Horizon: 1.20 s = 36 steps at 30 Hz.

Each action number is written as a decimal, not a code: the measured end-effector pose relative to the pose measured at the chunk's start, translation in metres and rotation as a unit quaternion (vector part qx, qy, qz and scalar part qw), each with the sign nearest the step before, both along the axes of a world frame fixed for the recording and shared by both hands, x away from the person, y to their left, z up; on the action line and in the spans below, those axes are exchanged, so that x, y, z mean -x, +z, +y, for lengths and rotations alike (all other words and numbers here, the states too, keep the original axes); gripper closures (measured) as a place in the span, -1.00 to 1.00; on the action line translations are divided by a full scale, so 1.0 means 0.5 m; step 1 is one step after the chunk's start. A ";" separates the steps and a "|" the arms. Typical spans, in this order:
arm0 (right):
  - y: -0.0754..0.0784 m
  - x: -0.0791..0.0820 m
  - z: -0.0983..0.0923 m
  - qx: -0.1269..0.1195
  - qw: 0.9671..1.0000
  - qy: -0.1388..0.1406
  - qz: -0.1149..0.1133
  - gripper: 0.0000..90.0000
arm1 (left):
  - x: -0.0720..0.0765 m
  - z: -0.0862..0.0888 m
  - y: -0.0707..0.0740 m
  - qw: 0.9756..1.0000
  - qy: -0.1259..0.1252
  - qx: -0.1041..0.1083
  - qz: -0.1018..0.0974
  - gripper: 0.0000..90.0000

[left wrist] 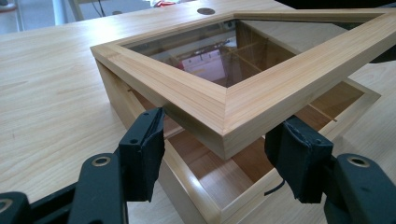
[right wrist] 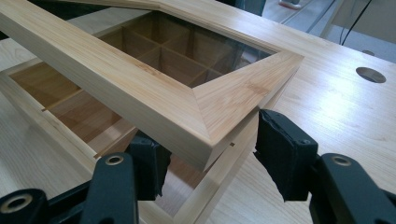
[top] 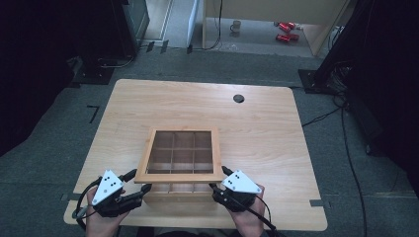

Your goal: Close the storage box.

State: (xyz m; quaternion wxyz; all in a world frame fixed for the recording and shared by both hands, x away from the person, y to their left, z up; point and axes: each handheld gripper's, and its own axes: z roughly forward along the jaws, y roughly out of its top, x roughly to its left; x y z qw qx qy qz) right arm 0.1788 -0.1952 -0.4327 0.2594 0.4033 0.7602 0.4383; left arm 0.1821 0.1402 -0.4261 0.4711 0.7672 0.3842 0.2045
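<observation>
A wooden box [top: 182,196] with several inner compartments sits at the table's near middle. Its glass-paned lid [top: 215,153] is tilted up at the near side, leaving a gap above the base [left wrist: 196,196]. My left gripper [top: 141,180] straddles the lid's near left corner [left wrist: 224,121]; its jaws stand open, their pad tips against the lid's lower edge. My right gripper [top: 219,178] straddles the near right corner [right wrist: 219,107] the same way, open, with one pad [right wrist: 149,163] tucked under the lid and the other pad [right wrist: 280,149] beside it.
The box stands on a light wooden table [top: 276,133] with a round cable hole [top: 238,98] at the back. Bare tabletop lies to both sides and behind. Dark stands and cables ring the table on the floor.
</observation>
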 end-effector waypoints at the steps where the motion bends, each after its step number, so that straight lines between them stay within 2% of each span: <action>1: -0.001 0.001 0.000 0.000 1.000 0.001 0.000 0.02 | 0.000 0.000 -0.001 1.000 0.000 -0.001 0.000 -0.15; 11: -0.017 0.010 -0.001 0.001 1.000 0.003 0.009 0.02 | 0.007 -0.002 -0.021 1.000 0.002 -0.005 0.007 -0.14; 17: -0.031 0.015 0.004 0.009 1.000 0.006 0.014 0.02 | 0.006 -0.008 -0.038 1.000 -0.006 -0.004 0.017 -0.13; 26: -0.040 0.025 0.001 0.010 1.000 0.009 0.013 0.02 | 0.011 -0.013 -0.047 1.000 -0.001 -0.022 0.013 -0.14; 36: -0.055 0.035 0.004 0.019 1.000 0.009 0.021 -0.03 | 0.021 -0.013 -0.064 0.999 -0.003 -0.029 0.018 -0.20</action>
